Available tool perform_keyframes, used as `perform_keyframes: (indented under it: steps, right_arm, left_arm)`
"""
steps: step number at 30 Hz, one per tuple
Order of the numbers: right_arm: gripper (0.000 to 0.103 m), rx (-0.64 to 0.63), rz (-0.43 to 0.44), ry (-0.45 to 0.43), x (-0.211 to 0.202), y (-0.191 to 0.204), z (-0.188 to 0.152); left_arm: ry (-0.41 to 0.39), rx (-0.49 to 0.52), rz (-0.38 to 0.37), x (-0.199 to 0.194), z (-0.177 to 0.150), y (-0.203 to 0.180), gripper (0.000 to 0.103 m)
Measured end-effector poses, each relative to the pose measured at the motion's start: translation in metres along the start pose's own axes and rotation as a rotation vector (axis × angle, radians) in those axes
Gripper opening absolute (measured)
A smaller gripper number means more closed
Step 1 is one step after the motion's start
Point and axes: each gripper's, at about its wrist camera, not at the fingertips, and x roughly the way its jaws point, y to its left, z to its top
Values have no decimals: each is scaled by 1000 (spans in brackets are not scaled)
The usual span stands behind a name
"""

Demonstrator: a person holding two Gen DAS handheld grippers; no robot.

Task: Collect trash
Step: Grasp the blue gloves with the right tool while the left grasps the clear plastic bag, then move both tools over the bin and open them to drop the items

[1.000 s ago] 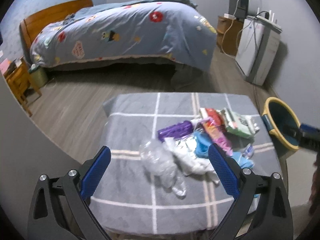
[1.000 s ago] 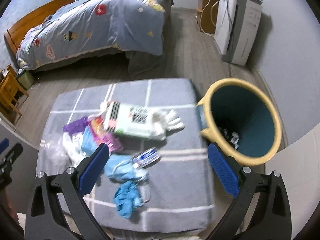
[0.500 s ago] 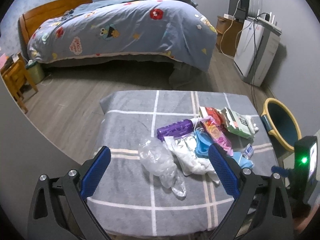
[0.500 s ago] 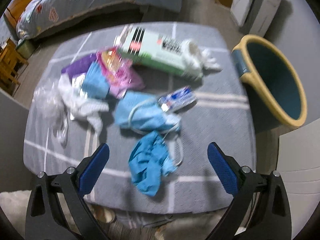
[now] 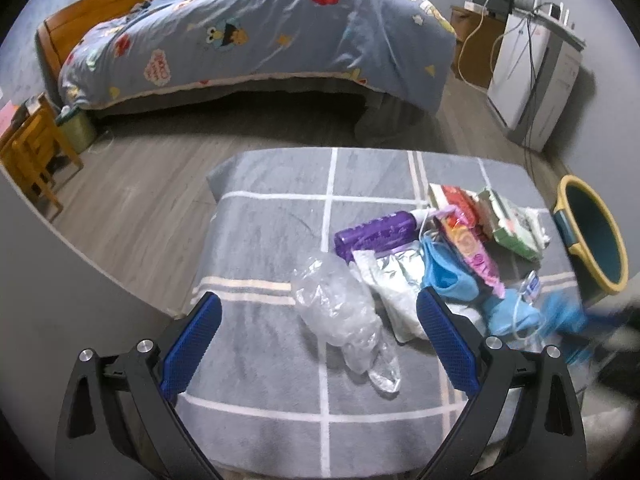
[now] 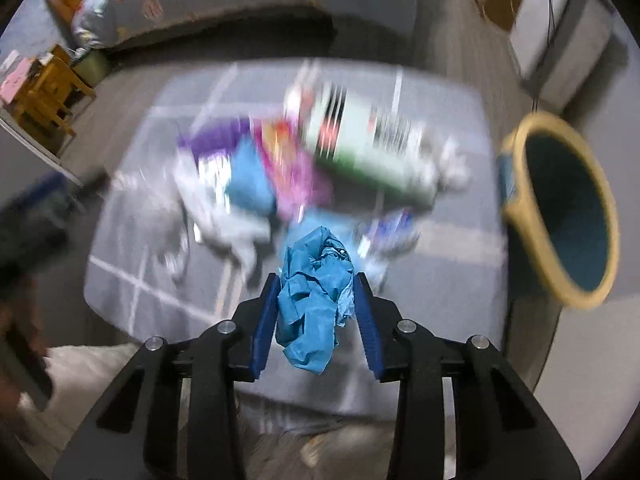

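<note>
1. The crumpled blue glove (image 6: 312,300) looks like thin, matt rubbery film, heavily creased.
2. The table cover (image 5: 260,248) is soft grey woven cloth, matt.
3. The clear bag (image 5: 340,312) is glossy, wrinkled plastic (it catches the light).
4. The silver pouch (image 5: 396,276) looks like shiny foil.
5. The bin (image 5: 592,232) is smooth plastic.
6. The bed frame (image 5: 116,12) is varnished wood.

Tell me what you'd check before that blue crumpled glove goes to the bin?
1. Right gripper, whose jaws have just been closing, is shut on the blue glove: ok.
2. Glove clear of the other litter: cannot tell, picture blurred.
3. Yellow-rimmed bin beside the table, mouth unblocked: ok.
4. Left gripper open, holding nothing: ok.
5. Clear plastic bag between the left gripper's fingers, not yet gripped: ok.
</note>
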Motion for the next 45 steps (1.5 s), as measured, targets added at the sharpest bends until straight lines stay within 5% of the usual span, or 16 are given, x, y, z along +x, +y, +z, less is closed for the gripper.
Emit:
perform_keyframes:
  steps: [5, 10, 16, 18, 28, 34, 41, 45]
  right_arm:
    - [37, -6, -29, -166, -37, -29, 34]
    - [37, 164, 115, -121, -14, -55, 39]
    - [37, 151, 80, -126, -9, -66, 51]
    - [37, 159, 85, -130, -9, -70, 54]
    - [37, 170, 124, -142, -14, -75, 58]
    - [37, 126, 79, -207, -36, -79, 69]
    - [37, 176, 59, -284, -58, -120, 76]
    - [37, 213, 28, -316, -59, -156, 77]
  left_arm:
    - [64, 31, 1, 30, -9, -8, 97]
    - [118, 26, -6, 53, -14, -8, 93]
    - [184, 13, -41, 73, -14, -15, 28]
    - [171, 17, -39, 69, -12, -18, 20]
    - [64, -25, -30, 35, 6, -7, 16]
    - [-36, 77, -59, -15, 47, -18, 16]
    - [-132, 212, -76, -52, 93, -43, 16]
    - [-144, 195, -134, -42, 97, -56, 16]
